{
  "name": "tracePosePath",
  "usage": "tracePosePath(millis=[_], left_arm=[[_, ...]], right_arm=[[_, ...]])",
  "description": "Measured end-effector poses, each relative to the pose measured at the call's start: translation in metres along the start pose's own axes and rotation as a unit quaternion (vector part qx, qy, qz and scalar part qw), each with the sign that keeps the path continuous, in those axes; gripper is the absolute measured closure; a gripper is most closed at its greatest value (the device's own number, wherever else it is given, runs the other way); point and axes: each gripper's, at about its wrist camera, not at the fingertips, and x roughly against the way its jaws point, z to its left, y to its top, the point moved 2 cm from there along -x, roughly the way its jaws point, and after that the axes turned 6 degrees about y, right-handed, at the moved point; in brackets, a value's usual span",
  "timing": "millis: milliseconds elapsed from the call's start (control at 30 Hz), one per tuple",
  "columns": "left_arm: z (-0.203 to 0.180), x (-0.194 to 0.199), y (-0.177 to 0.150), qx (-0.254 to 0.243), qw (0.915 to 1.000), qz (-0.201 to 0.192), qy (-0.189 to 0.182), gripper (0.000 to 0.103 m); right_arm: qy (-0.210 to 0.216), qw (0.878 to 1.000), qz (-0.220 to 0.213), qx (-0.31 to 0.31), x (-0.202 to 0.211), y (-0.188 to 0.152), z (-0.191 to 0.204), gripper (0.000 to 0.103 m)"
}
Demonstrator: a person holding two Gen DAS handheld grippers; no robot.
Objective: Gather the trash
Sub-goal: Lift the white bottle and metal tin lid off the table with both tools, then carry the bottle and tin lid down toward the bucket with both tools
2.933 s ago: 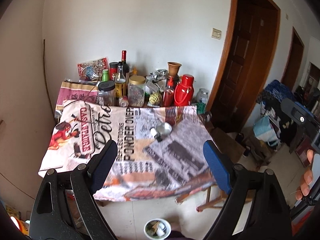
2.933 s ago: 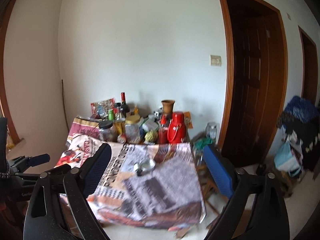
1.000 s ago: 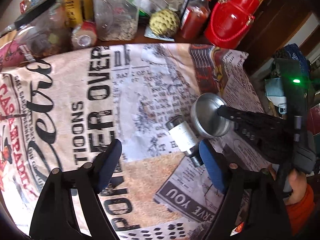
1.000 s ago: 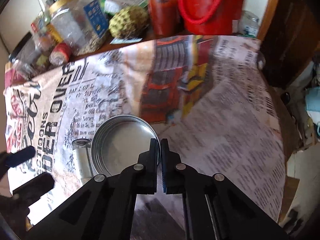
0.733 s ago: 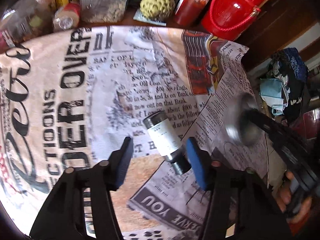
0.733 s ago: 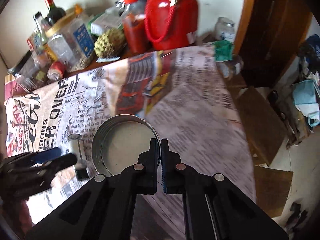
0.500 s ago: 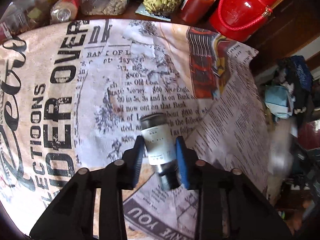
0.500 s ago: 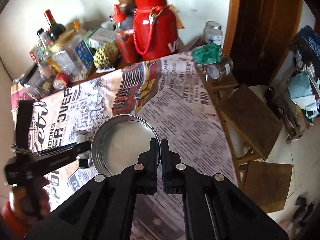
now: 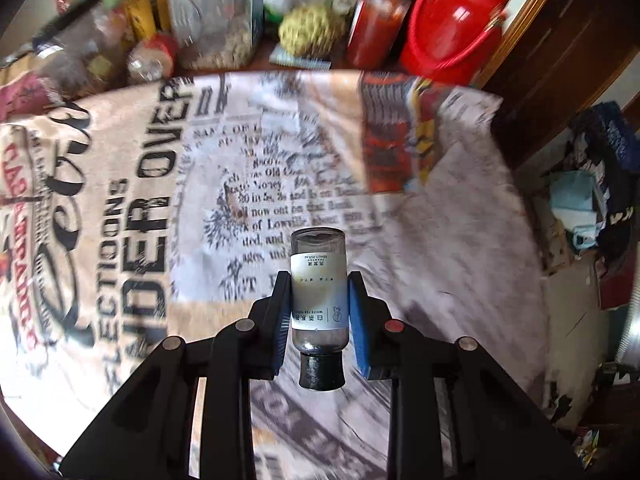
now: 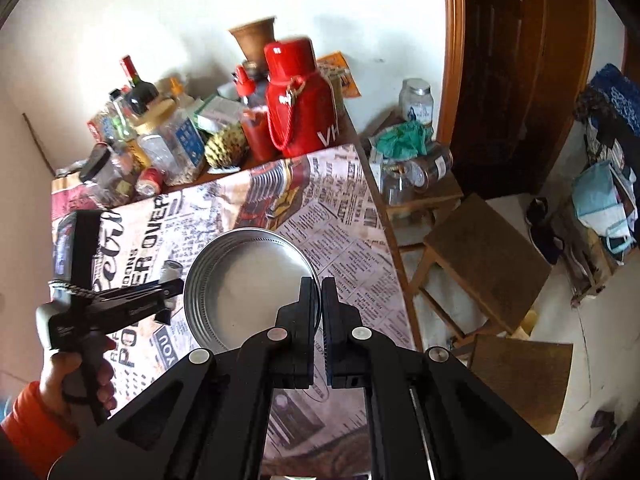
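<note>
Small clear bottle (image 9: 319,288) w/ white label and black cap sits between the left gripper (image 9: 319,312) pads, cap end toward the camera, base pointing out over the newsprint tablecloth (image 9: 120,208). Left gripper is closed on the bottle body, blue pads (image 9: 357,312) pressed to both sides. Whether the bottle is clear of the cloth can't be told.

Right gripper (image 10: 321,300) is pinched nearly together on the rim of a round metal lid (image 10: 248,292), held above the table's right side. In the right wrist view the left gripper (image 10: 160,294) shows just left of the lid.

At the table's back: red thermos (image 10: 298,104), sauce bottle (image 9: 378,12), jars. Wooden stools (image 10: 486,260) stand right of the table.
</note>
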Motion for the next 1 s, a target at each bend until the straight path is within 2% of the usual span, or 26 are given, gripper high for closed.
tracePosePath(millis=[133,267,533,867,1000], left_arm=[[-0.008,0.058,-0.011,0.013,0.9980,-0.062,0.005,0.076],[-0.021,0.128,-0.028,0.025,0.9897,-0.140,0.019,0.076],[-0.025,0.235,-0.075,0.047,0.9719,-0.230,0.021,0.076],[-0.009,0.320,-0.142,0.036,0.9537,-0.297,0.026,0.076],[0.009,0.331,-0.175,0.023,0.9545,-0.296,0.029,0.076]], right_arm=[[0.016,0.999,-0.020,0.029,0.020,0.001,0.001,0.100],[0.037,0.997,-0.038,0.060,0.043,0.002,0.006,0.100],[0.079,0.988,-0.081,0.105,0.093,-0.005,0.031,0.100],[0.101,0.979,-0.133,0.121,0.157,-0.041,0.080,0.100],[0.097,0.978,-0.144,0.113,0.174,-0.066,0.099,0.100]])
